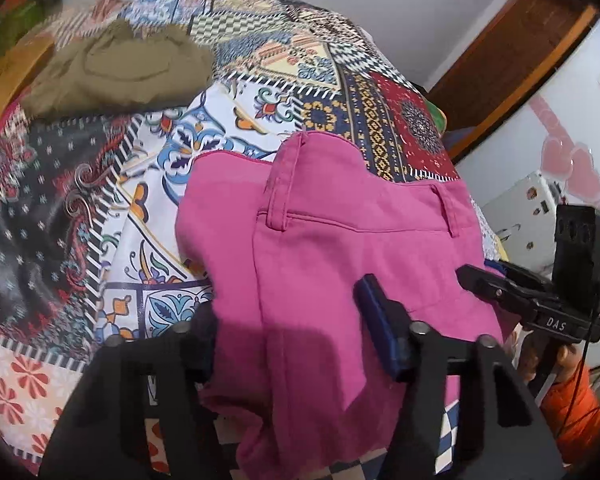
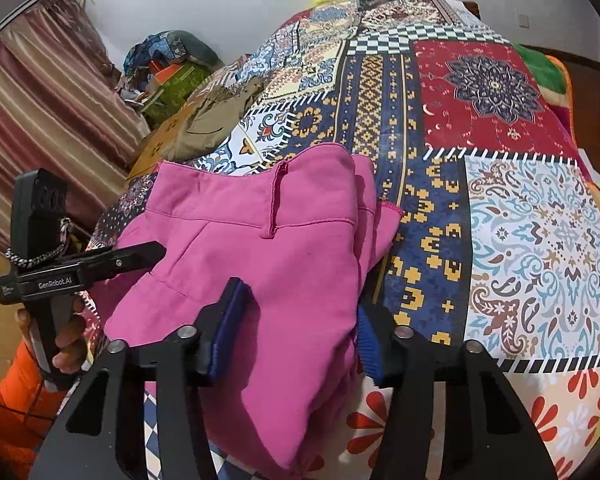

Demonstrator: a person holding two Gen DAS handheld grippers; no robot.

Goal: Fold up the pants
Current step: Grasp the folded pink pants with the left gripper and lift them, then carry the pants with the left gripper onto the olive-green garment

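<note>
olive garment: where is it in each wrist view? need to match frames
Left wrist: olive garment upper left, lying on the patchwork quilt, beyond the pink pants.
Right wrist: olive garment left of centre, upper half, at the quilt's left edge.
Shared landmark: the red mandala patch.

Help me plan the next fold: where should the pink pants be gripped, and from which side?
Probably grip the pink pants by their near folded edge, one corner each, coming from the near side: the waistband lies far up the patchwork bedspread, and layered cloth bunches near the left gripper and right gripper.
</note>
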